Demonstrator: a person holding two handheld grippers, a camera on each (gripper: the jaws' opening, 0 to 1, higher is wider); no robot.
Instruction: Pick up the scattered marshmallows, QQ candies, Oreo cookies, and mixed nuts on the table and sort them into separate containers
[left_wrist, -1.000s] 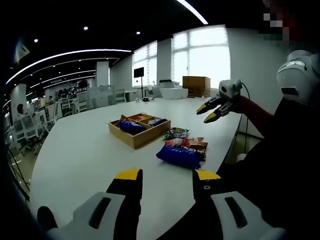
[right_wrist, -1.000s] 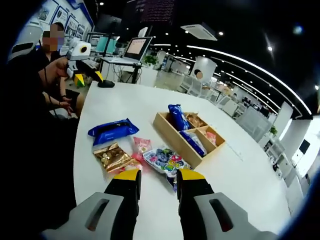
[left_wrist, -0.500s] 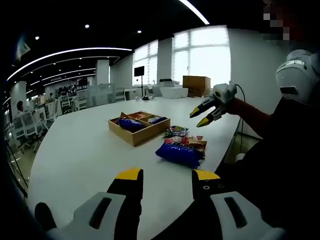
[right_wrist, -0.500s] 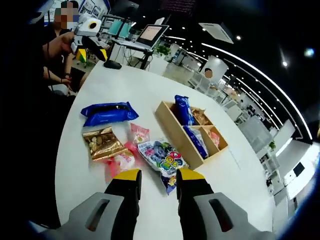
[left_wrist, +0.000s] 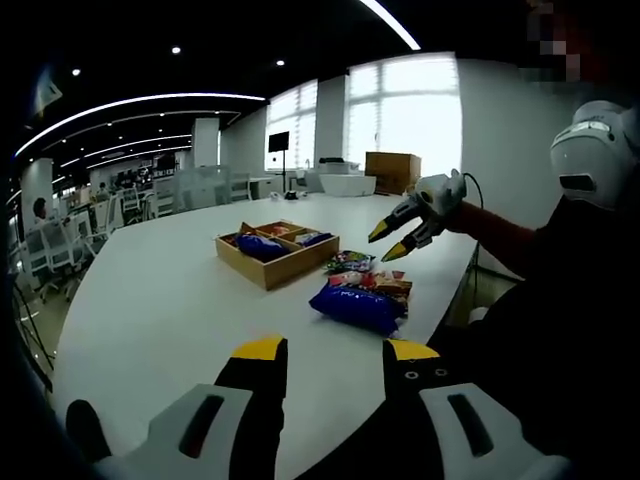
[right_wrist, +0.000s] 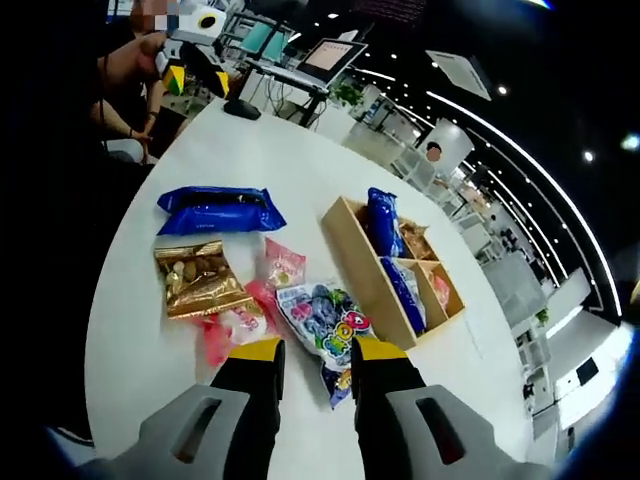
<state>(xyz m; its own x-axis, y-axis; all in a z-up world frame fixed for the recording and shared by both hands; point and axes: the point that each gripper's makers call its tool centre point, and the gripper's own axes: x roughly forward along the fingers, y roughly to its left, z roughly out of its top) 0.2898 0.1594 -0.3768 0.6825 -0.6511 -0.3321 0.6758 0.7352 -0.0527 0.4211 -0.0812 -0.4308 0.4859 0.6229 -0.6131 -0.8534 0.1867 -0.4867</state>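
White table (left_wrist: 170, 300) carried all items in the left gripper view. Left gripper (left_wrist: 325, 352): yellow-tipped black jaws parted, nothing between them, hovering over the near table edge. Wooden tray (left_wrist: 277, 256), divided, stood mid-table with a blue packet and other packets already inside. Blue Oreo pack (left_wrist: 358, 308) lay nearest the jaws; behind it, touching or overlapping, a red packet and a nut bag (left_wrist: 396, 289), then the candy bag (left_wrist: 350, 264) just beside the tray. Right gripper (left_wrist: 392, 235) hung above the far side of the pile, jaws apart, empty.

Right gripper view. Right gripper (right_wrist: 309, 351): jaws slightly apart, holding nothing, tips directly over the candy bag (right_wrist: 328, 324). Pink marshmallow packet (right_wrist: 235, 326) lay partly under the left jaw tip; a second pink packet (right_wrist: 282, 265) just beyond it. Gold nut bag (right_wrist: 198, 280) beside these, Oreo pack (right_wrist: 219, 210) further out, apart from the tray. Tray (right_wrist: 354, 267) held a blue pack (right_wrist: 384, 222) in its far compartment, another blue one in the middle, brown and pink packets alongside. Left gripper (right_wrist: 192, 70) at the far table end, held in a hand, jaws open.
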